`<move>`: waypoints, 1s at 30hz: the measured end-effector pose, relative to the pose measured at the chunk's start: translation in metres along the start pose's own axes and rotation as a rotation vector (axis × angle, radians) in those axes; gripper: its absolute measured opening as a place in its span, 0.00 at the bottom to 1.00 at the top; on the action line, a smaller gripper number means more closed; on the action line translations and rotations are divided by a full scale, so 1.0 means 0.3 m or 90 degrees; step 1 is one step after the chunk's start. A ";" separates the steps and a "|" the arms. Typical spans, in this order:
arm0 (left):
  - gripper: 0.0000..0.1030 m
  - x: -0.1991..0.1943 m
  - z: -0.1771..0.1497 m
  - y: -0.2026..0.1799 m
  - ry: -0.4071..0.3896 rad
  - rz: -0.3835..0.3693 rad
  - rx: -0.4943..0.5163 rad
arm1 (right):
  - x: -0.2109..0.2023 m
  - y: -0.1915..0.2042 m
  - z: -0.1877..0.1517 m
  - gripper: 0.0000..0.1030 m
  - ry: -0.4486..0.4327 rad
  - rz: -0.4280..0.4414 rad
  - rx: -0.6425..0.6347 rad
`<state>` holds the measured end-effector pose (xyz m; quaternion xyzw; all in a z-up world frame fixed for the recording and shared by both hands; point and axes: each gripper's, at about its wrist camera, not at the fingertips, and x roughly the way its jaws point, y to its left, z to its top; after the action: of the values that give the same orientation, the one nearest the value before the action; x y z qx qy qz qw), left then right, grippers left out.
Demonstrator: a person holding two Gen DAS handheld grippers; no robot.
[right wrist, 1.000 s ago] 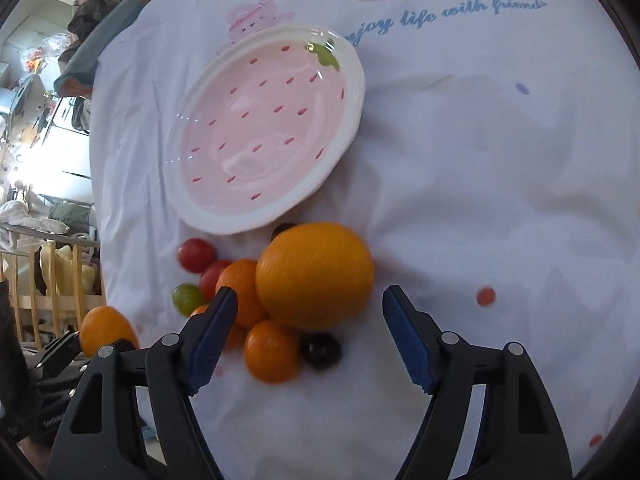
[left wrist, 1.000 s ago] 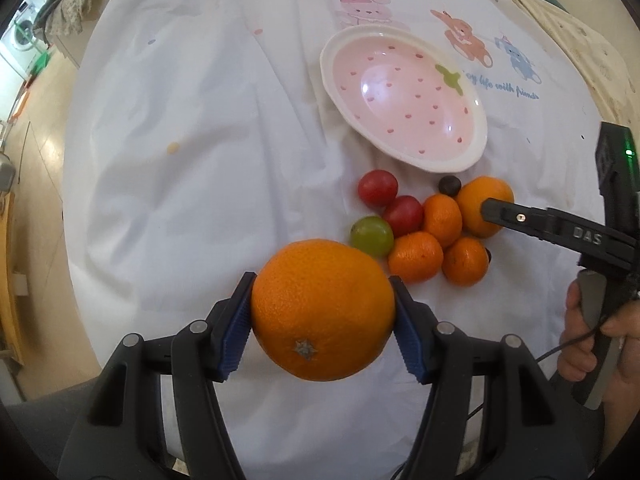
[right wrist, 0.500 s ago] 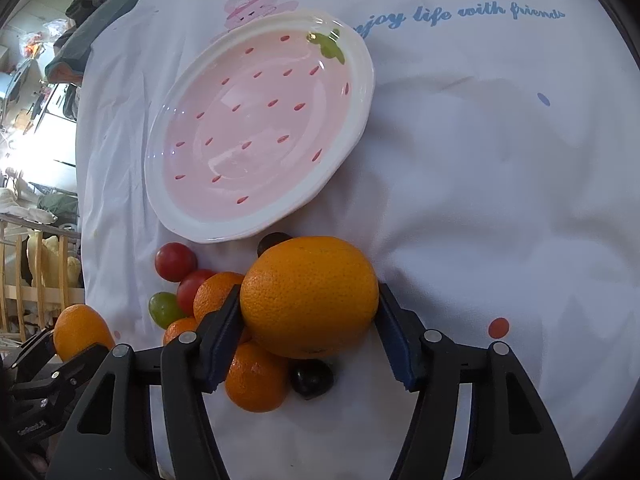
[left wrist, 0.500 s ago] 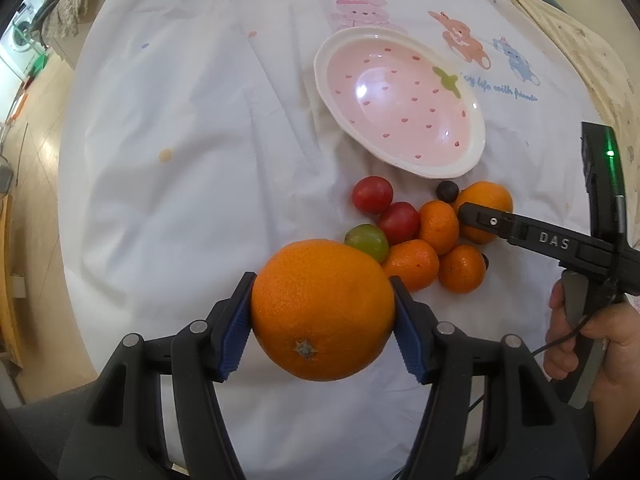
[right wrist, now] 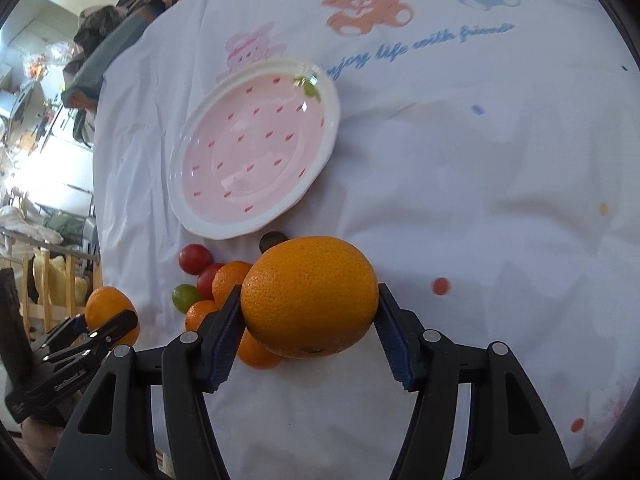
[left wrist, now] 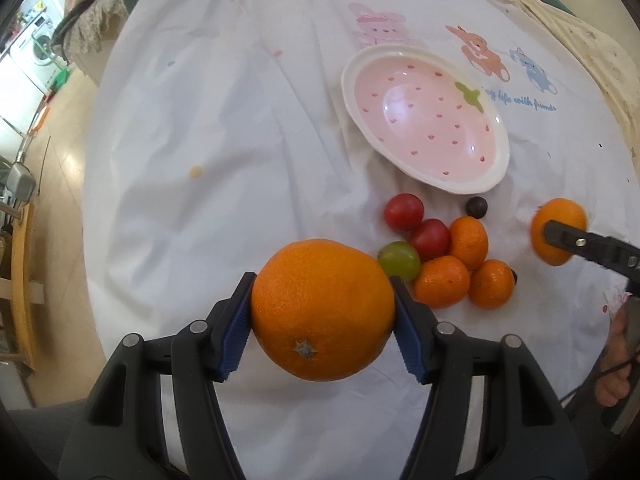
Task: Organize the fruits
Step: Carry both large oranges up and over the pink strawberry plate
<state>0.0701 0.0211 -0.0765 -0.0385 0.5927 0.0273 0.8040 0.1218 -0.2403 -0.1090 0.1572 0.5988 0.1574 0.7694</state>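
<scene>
My left gripper (left wrist: 322, 310) is shut on a large orange (left wrist: 322, 308) and holds it above the white cloth. My right gripper (right wrist: 308, 320) is shut on a second large orange (right wrist: 310, 296), lifted off the pile; it also shows in the left wrist view (left wrist: 558, 232). A pink strawberry-pattern plate (left wrist: 424, 120) lies empty beyond the fruit; it also shows in the right wrist view (right wrist: 256, 148). The pile holds small mandarins (left wrist: 442, 282), two red cherry tomatoes (left wrist: 404, 211), a green one (left wrist: 399, 259) and a dark grape (left wrist: 477, 207).
The white tablecloth (left wrist: 240, 140) with cartoon animal prints covers a round table. Its left edge drops to a wooden floor (left wrist: 52, 184). A beige cloth (left wrist: 592, 48) lies at the far right. Clothes and furniture (right wrist: 112, 28) stand beyond the table.
My right gripper closed on the second large orange and lifted it up and away to the right of the pile. My left gripper kept its orange and stayed nearly still.
</scene>
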 end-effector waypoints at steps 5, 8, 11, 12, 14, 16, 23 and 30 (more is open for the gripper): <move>0.58 -0.046 -0.001 0.043 -0.026 -0.026 -0.035 | -0.078 -0.014 0.022 0.62 -0.041 0.006 0.012; 0.58 -0.097 0.015 0.045 -0.046 -0.014 -0.037 | -0.133 -0.009 0.036 0.62 -0.077 0.021 0.012; 0.58 -0.136 0.038 0.044 -0.064 -0.001 -0.036 | -0.191 0.004 0.058 0.62 -0.115 0.049 0.006; 0.58 -0.145 0.049 0.043 -0.068 -0.001 -0.038 | -0.208 0.012 0.063 0.62 -0.127 0.053 -0.002; 0.58 -0.154 0.073 0.039 -0.072 0.003 -0.042 | -0.239 0.023 0.069 0.62 -0.144 0.068 -0.012; 0.58 -0.155 0.095 0.030 -0.073 0.009 -0.043 | -0.259 0.032 0.076 0.62 -0.156 0.084 -0.019; 0.58 -0.142 0.195 -0.008 -0.083 0.022 -0.042 | -0.263 0.055 0.137 0.62 -0.168 0.097 -0.039; 0.58 -0.121 0.293 -0.035 -0.100 0.027 -0.024 | -0.227 0.067 0.200 0.62 -0.165 0.103 -0.041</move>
<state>0.1439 0.0191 -0.0157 -0.0389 0.5277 0.0581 0.8465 0.1633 -0.2548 -0.0271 0.1993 0.4744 0.2162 0.8297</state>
